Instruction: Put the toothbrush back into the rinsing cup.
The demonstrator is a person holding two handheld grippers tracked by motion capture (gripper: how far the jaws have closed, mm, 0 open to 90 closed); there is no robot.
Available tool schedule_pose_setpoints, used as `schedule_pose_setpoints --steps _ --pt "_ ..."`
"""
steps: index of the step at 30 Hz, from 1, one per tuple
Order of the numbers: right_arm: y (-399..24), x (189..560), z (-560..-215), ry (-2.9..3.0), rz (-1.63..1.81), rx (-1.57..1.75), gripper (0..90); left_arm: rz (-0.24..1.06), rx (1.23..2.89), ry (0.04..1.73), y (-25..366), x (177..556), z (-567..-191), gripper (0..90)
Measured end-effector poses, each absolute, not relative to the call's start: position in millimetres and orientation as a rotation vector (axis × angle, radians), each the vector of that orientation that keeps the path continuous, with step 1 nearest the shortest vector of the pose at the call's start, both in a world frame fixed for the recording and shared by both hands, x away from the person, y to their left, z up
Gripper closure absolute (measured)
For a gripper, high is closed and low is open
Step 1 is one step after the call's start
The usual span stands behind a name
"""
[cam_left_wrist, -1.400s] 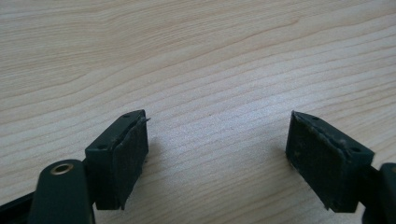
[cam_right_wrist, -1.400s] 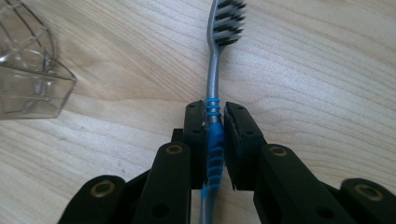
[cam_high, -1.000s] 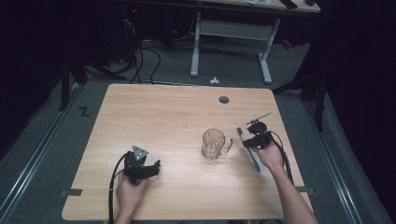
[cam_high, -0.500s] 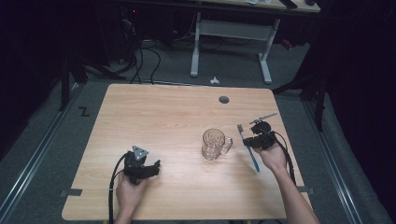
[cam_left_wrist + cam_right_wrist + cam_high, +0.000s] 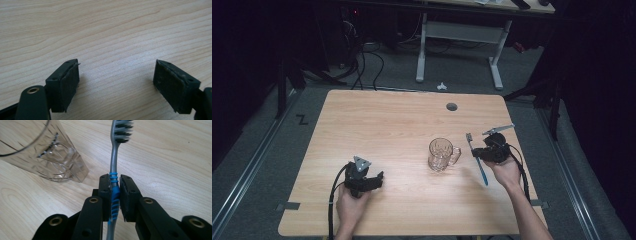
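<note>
Plainly, the pale wood-grain worktop [image 5: 377, 125] with rounded corners carries little: one clear faceted glass mug with a handle [image 5: 442, 155], standing upright right of centre, and one round dark cable hole [image 5: 451, 106] near the far edge.

One slim toothbrush with a grey neck, dark bristles and a ribbed blue rubber grip [image 5: 114, 182] sits in the right gripper [image 5: 484, 153]. In the right gripper view its flat black fingers [image 5: 105, 192] are clamped against both sides of the blue ribbing, the bristled head pointing away beyond the fingertips and the handle running back between the black arms. Seen from above, the toothbrush lies just right of the mug, apart from it, off the wood, with the brush end toward the far edge.

The left gripper [image 5: 362, 179] rests low at the near left; its two blunt, matte pads [image 5: 67, 85] stand wide apart with bare grain between them.

Open wood stretches across the whole far half and the left side; the right hand works close to the worktop's right edge.
</note>
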State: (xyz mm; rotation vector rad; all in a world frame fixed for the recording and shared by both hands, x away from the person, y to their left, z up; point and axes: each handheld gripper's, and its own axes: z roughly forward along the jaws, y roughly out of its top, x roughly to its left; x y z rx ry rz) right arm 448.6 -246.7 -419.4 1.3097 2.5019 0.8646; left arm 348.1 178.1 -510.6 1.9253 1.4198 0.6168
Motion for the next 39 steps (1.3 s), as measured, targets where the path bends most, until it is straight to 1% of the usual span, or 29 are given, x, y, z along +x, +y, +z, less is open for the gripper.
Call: schedule_pose_setpoints --steps 7,19,39 --pt "-248 434 -414 2.464 0.967 1.271 80.4 0.616 1.926 1.42 178 348 -511 21.5" --pt "-247 420 -407 2.427 1.061 1.216 80.4 0.616 1.926 1.42 178 348 -511 21.5" --pt "-237 409 -389 2.36 1.226 1.083 80.4 0.617 1.926 1.42 178 348 -511 21.4"
